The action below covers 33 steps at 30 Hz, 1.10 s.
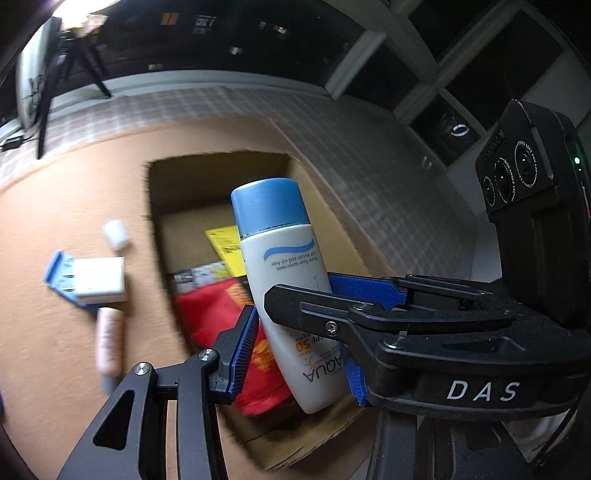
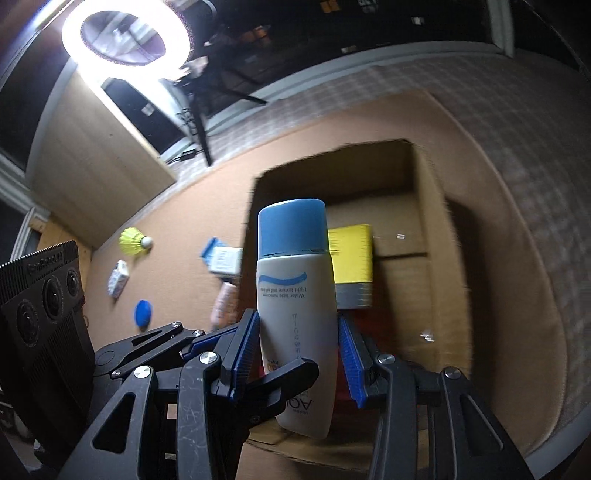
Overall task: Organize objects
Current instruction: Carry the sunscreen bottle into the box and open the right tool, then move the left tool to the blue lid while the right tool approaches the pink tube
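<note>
A white sunscreen bottle with a blue cap hangs cap-forward over an open cardboard box. My left gripper is shut on the bottle's lower body, blue pads on either side. My right gripper reaches in from the right and clamps the same bottle crosswise. In the right wrist view my right gripper pinches the bottle, and the left gripper crosses it from the left. Inside the box lie a yellow carton and a red packet.
On the orange mat left of the box lie a white-and-blue carton, a pink tube, a yellow shuttlecock, a blue disc and a small white packet. A ring light on a tripod stands at the back.
</note>
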Motion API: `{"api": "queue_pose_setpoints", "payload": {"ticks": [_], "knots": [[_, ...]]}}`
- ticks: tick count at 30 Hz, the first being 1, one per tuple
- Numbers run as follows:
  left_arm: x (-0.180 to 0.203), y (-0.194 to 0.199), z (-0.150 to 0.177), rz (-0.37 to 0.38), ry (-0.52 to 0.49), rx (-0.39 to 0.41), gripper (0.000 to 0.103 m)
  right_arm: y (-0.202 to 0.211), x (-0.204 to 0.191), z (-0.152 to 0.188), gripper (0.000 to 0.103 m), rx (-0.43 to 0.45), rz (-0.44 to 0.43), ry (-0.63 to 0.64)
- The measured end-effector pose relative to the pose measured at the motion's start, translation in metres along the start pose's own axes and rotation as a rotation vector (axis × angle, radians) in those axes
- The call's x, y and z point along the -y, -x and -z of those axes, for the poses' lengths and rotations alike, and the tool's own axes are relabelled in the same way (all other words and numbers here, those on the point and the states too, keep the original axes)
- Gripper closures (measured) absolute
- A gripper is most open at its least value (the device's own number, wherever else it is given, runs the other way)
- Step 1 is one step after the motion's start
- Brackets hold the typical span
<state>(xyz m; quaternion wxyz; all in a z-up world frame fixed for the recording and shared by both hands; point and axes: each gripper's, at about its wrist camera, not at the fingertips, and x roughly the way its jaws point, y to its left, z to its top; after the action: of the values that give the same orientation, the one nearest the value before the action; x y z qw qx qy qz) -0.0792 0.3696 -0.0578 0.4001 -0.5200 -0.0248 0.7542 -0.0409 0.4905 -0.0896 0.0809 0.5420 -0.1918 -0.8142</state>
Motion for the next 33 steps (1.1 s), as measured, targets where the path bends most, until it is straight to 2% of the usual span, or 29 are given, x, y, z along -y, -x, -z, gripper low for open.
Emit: {"api": "queue_pose_setpoints", "payload": {"ticks": [12, 16, 25, 33], "knots": [[0.027, -0.032, 0.001, -0.004, -0.044, -0.049, 0.057, 0.006, 0.037, 0.005, 0.063, 0.022, 0.058, -0.039], [0.026, -0.028, 0.002, -0.014, -0.051, -0.048, 0.055, 0.012, 0.039, 0.005, 0.058, 0.038, 0.068, -0.042], [0.012, -0.003, 0.009, -0.030, -0.057, -0.017, 0.055, 0.029, 0.025, 0.010, 0.055, 0.101, 0.076, -0.026], [-0.010, 0.047, 0.027, -0.083, -0.047, 0.040, 0.055, 0.035, -0.012, 0.018, 0.053, 0.163, 0.065, 0.021]]}}
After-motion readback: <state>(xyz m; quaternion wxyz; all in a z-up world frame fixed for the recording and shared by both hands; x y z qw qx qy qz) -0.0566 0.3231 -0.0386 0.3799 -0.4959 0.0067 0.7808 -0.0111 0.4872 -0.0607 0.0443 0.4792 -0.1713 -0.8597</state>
